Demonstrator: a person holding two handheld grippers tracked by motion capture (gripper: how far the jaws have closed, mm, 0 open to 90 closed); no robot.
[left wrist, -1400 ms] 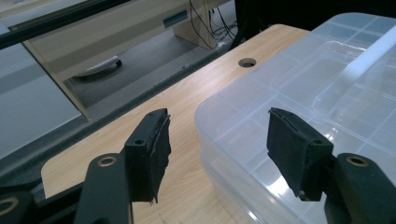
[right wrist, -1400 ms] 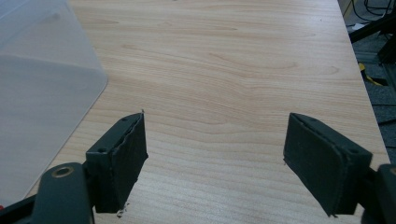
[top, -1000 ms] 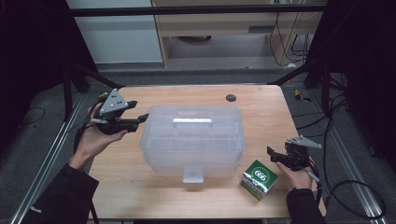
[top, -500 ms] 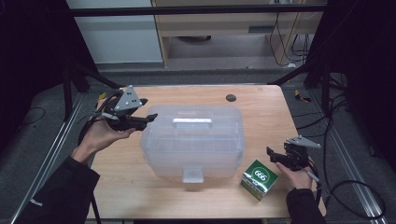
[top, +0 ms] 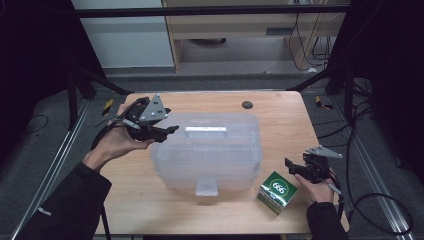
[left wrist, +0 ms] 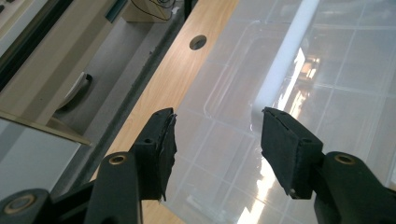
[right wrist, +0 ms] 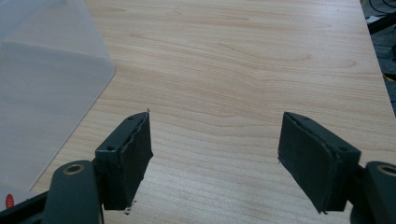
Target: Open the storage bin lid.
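The clear plastic lidded storage box (top: pixel 207 152) sits mid-desk. The left gripper (top: pixel 167 129) hovers at its 10 o'clock corner, fingers (left wrist: pixel 161 144) spread wide and holding nothing. A grab there might skid off the slick lid. The right gripper (top: pixel 291 168), also wide and empty, waits at 4 o'clock beside the green cardboard carton (top: pixel 277 192); bare wooden desk (right wrist: pixel 243 60) lies beyond.

I see a clear, frosty-white storage box (top: pixel 206 150) with a white handle bar (top: pixel 205 131). Bench (top: pixel 280 115) is light wood grain with a black round hole (top: pixel 246 105). Small box (top: pixel 278 192) is green with white "666". Both grippers, left (top: pixel 170 129) and right (top: pixel 290 166), are black with grey plates.
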